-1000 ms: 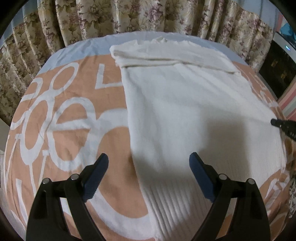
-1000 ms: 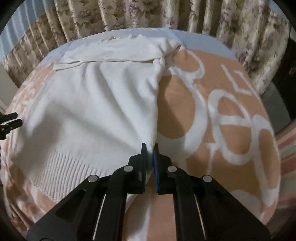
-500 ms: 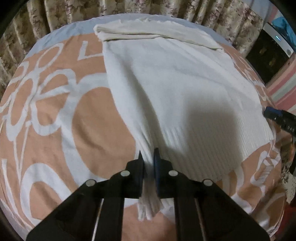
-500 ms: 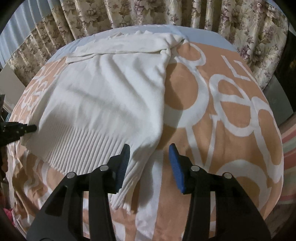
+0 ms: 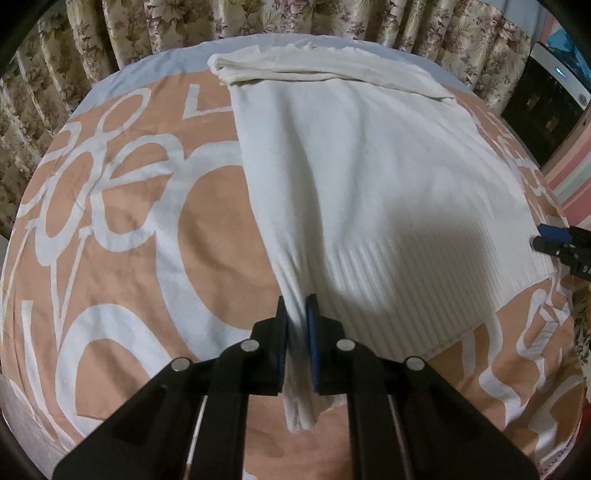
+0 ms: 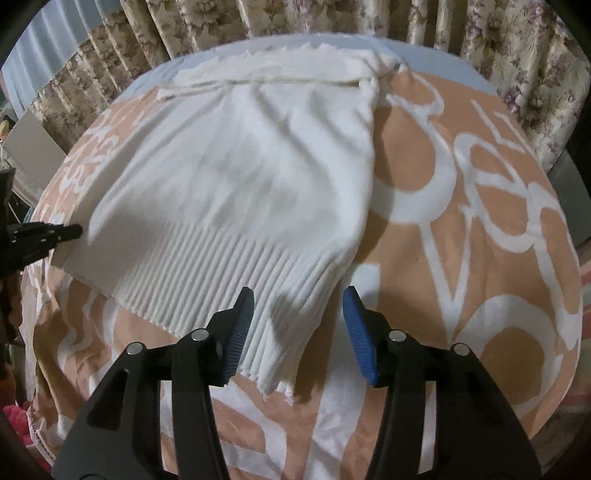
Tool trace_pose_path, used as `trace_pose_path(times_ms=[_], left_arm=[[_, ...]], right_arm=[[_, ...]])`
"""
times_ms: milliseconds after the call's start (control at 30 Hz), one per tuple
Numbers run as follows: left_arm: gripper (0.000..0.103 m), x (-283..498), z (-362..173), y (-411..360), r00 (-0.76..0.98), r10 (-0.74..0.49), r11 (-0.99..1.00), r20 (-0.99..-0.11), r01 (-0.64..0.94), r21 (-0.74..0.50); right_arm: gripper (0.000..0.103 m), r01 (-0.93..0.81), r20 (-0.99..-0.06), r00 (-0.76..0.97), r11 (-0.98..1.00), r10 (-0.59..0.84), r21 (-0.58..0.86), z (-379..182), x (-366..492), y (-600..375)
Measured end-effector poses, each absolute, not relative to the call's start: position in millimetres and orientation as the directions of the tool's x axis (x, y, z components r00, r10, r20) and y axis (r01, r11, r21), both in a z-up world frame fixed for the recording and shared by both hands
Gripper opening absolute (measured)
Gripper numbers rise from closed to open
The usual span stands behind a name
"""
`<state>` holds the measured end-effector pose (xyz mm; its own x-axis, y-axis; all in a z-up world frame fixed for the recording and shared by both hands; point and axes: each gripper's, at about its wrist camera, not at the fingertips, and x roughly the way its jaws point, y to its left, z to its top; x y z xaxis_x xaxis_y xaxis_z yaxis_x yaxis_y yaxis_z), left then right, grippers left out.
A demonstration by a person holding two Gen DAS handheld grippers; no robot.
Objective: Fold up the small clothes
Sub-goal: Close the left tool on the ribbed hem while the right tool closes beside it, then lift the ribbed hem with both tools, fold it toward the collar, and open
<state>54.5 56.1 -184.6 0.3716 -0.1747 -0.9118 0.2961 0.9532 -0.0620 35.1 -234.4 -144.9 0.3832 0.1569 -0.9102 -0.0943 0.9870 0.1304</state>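
A white knit sweater (image 5: pixel 369 177) lies flat on an orange and white bedcover (image 5: pixel 129 229), its sleeves folded across the far end. My left gripper (image 5: pixel 295 314) is shut on the sweater's near left hem corner. In the right wrist view the sweater (image 6: pixel 240 177) spreads to the left, and its ribbed hem corner (image 6: pixel 288 325) lies between the open fingers of my right gripper (image 6: pixel 299 314). The right gripper's tip shows at the far right of the left wrist view (image 5: pixel 554 240). The left gripper's tip shows at the left edge of the right wrist view (image 6: pixel 48 232).
Floral curtains (image 5: pixel 332 22) hang behind the bed. A dark cabinet with a white device (image 5: pixel 550 103) stands at the far right. A striped cloth (image 5: pixel 572 177) lies beyond the bed's right edge. A grey board (image 6: pixel 29 144) leans at the left.
My left gripper went from open to shut on the hem corner. My right gripper went from shut to open and now straddles the other hem corner.
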Motion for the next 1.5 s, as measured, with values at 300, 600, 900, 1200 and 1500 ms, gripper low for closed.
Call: trace_pose_path(times_ms=[300, 600, 900, 1200, 1500], left_arm=[[0.01, 53.5, -183.5, 56.1, 0.392, -0.165, 0.95, -0.905, 0.309, -0.04], [0.01, 49.1, -184.5, 55.4, 0.405, -0.185, 0.948, -0.895, 0.313, -0.055], [0.051, 48.7, -186.8, 56.8, 0.38, -0.195, 0.947, -0.904, 0.314, -0.072], [0.032, 34.0, -190.1, 43.8, 0.348, -0.224, 0.928, -0.91, 0.36, -0.091], [0.014, 50.7, -184.4, 52.2, 0.357, -0.283, 0.924, -0.89, 0.352, -0.152]], right_arm=[[0.006, -0.186, -0.906, 0.402, 0.98, 0.135, 0.063, -149.8, 24.5, -220.7], [0.006, -0.219, -0.888, 0.442, 0.975, 0.126, 0.029, -144.7, 14.6, -226.9], [0.015, -0.203, -0.901, 0.395, 0.973, 0.181, 0.106, -154.6, 18.7, -232.4], [0.022, -0.146, -0.887, 0.335, 0.947, 0.318, 0.285, -160.3, 19.9, -245.9], [0.007, -0.195, -0.89, 0.339, 0.948, 0.305, 0.251, -154.2, 23.9, -245.3]])
